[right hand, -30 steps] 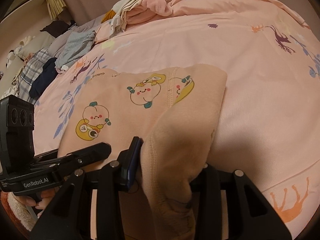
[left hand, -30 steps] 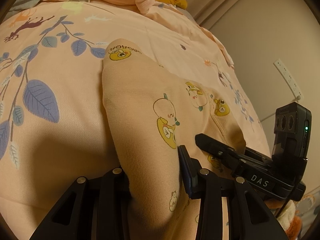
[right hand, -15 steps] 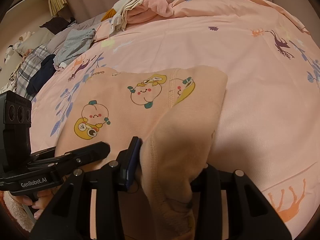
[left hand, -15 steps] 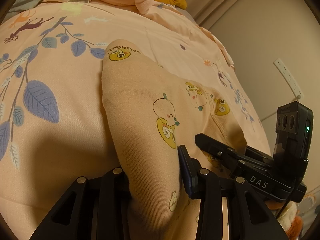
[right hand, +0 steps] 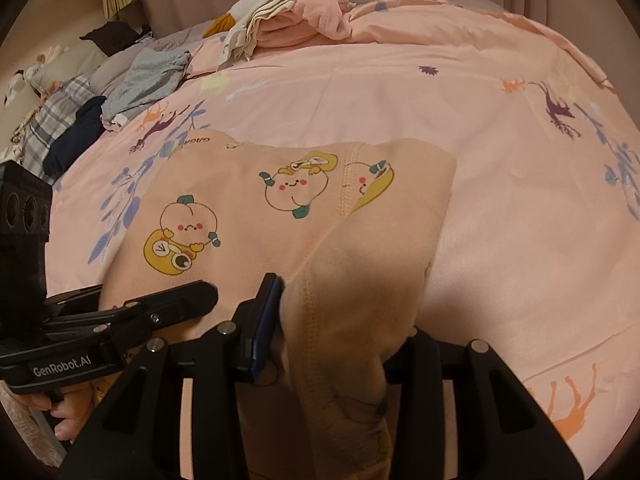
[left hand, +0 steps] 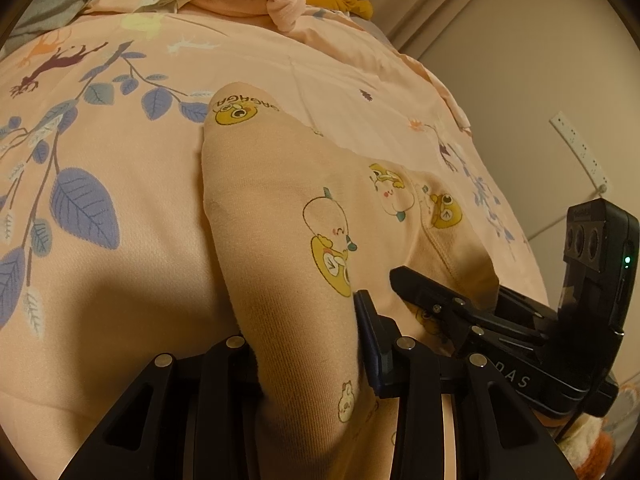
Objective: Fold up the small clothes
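A small peach garment (left hand: pixel 280 208) printed with cartoon peaches lies on the pink bedspread (left hand: pixel 120 280); it also shows in the right wrist view (right hand: pixel 248 216). My left gripper (left hand: pixel 308 344) is shut on its near left edge, the cloth bunched between the fingers. My right gripper (right hand: pixel 344 340) is shut on its near right edge, where the fleecy inside shows. The two grippers sit side by side, and each shows in the other's view: the right one (left hand: pixel 460 304), the left one (right hand: pixel 160 308).
A pile of unfolded clothes (right hand: pixel 304 20) lies at the far end of the bed. Grey, plaid and dark garments (right hand: pixel 100 104) lie at the far left. A wall with a white power strip (left hand: pixel 580 152) stands to the right of the bed.
Both grippers have moved a little away from the far pile, pulling the near edge of the garment with them. Both holds are unchanged.
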Tool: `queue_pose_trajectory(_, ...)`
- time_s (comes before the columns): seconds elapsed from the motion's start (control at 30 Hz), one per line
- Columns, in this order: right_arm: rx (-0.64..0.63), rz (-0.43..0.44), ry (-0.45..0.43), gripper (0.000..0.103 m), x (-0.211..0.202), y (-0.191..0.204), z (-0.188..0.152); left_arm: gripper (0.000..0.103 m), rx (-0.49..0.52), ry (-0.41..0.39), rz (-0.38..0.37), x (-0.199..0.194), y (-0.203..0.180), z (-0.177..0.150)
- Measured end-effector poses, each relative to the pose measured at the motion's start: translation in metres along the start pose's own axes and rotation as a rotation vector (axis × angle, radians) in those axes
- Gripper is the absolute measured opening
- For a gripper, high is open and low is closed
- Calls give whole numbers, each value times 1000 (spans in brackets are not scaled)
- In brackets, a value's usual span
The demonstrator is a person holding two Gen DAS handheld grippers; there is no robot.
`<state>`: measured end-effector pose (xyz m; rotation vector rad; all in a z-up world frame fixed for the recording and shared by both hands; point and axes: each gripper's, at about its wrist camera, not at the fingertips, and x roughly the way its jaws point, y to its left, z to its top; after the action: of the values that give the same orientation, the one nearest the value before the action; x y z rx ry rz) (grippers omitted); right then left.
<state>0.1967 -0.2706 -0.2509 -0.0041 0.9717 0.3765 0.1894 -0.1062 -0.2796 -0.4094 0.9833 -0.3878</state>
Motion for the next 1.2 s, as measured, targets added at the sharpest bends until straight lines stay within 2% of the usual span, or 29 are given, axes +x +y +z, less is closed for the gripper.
queue_pose_trajectory(0.2,62,41,18,35,-4,-7,3,35,34,6,50,-4,-9,3)
queue_pose_trajectory(0.27,61,44,9,27,-11,-2,4,33,73,0,78,-8,-15,5)
queue_pose_trajectory(0.33,54,30,-15,24,-19,3,5,27,72,-5,75,-13,-18,6)
queue_pose_trajectory(0.43,63,49,-74,21,-40,11,9,25,49,-44,26,-34,-20,15)
queue_pose_trajectory(0.6,124,246,-263,21,-115,18,19,24,84,-149,-7,-93,-33,31)
queue_pose_trajectory(0.67,94,242,-316,21,-140,30,20,24,96,-193,-49,-126,-39,33)
queue_pose_trajectory(0.8,43,340,-417,21,-175,57,25,24,136,-308,-29,-186,-53,35)
queue_pose_trajectory(0.87,32,367,-428,21,-184,71,29,24,162,-347,-6,-213,-56,36)
queue_pose_trajectory(0.93,21,376,-399,21,-188,87,35,24,175,-360,21,-226,-59,36)
queue_pose_trajectory(1.03,-7,438,-381,21,-189,108,42,24,149,-369,67,-245,-52,34)
queue_pose_trajectory(1.2,-42,454,-372,21,-194,133,50,24,170,-435,33,-273,-38,27)
